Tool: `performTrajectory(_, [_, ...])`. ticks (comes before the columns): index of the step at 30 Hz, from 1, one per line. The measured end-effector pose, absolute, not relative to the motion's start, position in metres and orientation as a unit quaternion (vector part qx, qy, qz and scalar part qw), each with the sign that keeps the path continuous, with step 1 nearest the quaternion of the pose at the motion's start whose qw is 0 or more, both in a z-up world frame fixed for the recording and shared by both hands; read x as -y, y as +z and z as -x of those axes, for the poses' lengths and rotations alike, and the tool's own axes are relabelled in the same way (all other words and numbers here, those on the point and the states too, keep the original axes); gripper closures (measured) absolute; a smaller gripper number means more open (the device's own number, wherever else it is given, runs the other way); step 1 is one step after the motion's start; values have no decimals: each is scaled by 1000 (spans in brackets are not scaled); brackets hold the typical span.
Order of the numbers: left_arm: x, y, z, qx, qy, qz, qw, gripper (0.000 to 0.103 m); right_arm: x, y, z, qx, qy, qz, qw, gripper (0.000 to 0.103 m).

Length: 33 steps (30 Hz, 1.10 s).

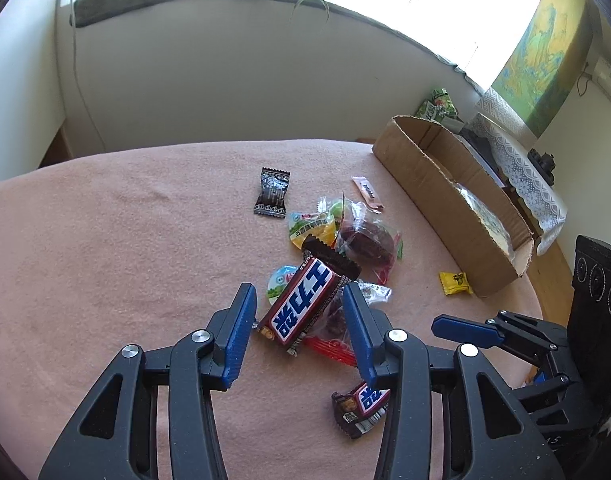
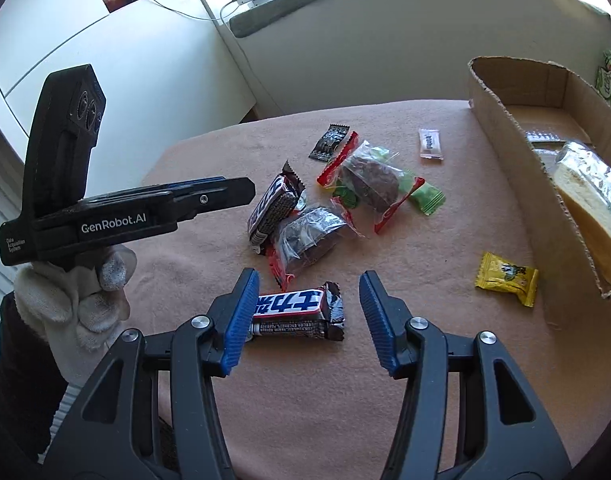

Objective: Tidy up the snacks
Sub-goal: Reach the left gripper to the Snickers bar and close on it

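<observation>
Both spread, the left tool (image 1: 297,320) and right tool (image 2: 309,316) each frame a light, slippery-wrapped chocolate bar (image 2: 295,314), best pinched across its firm middle.

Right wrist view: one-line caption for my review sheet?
Open right gripper above a chocolate bar, cardboard box alongside.

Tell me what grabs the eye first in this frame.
A jumble of wrapped snacks in the middle of the pink cloth, with a chocolate bar framed by the open left gripper. A second bar lies between the open right gripper's fingers. A cardboard box stands at the right.
</observation>
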<state>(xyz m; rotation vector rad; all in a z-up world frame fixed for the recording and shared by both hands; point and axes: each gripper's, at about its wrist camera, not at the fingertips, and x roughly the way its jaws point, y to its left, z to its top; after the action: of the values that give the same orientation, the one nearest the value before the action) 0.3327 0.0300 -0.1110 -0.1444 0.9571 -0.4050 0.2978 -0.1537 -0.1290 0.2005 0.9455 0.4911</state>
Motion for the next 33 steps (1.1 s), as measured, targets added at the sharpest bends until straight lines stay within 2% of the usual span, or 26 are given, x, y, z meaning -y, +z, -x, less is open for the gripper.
performTrajectory(19, [-33,-144,-364,-490,-214,93,840,61,119,-163,-344,-494,234,-96,832,47])
performTrajectory(21, [-38,-146,-366,-492,-213,100,838,70,117,-164,-348,-494,234,-96,832,47])
performTrajectory(24, [-47,-147,-367,-489,-210,110,840,76,113,-165,-355,-494,233,-93,832,47])
performTrajectory(28, [-55,-149,-367,-490,-205,113,840,76,110,-165,-361,-495,228,-92,833,47])
performTrajectory(33, [-60,-148,-363,-487,-203,115,842,76,105,-163,-365,-495,225,-83,835,55])
